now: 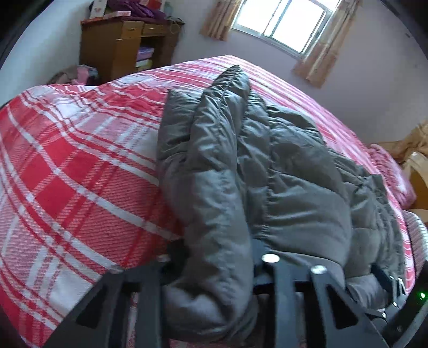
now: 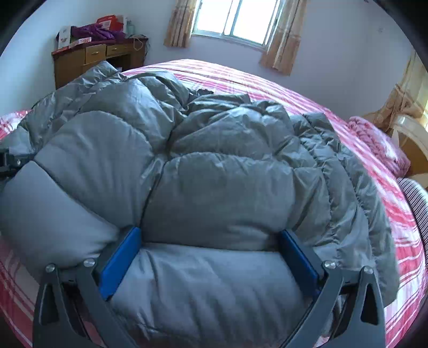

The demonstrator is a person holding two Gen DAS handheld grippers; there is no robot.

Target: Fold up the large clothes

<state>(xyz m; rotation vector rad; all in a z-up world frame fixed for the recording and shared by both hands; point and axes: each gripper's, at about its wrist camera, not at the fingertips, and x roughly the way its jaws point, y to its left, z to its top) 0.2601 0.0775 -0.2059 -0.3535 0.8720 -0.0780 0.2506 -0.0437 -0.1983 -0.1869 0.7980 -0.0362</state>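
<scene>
A large grey puffer jacket [image 1: 267,166] lies on a bed with a red and white plaid cover [image 1: 80,166]. In the left wrist view a padded sleeve or folded edge runs down between the left gripper's [image 1: 214,257] fingers, which are closed on it. In the right wrist view the jacket [image 2: 214,166] fills the middle. The right gripper [image 2: 211,241] stands wide apart with its blue pads [image 2: 120,257] either side of a thick padded section; the padding fills the gap. The left gripper's tip shows at the far left edge [image 2: 10,160].
A wooden desk [image 1: 125,48] with clutter stands against the far wall. A window with curtains [image 2: 232,18] is behind the bed. A pink pillow [image 2: 379,144] and a wooden headboard [image 2: 412,139] are at the right. A striped cloth [image 2: 417,198] lies at the right edge.
</scene>
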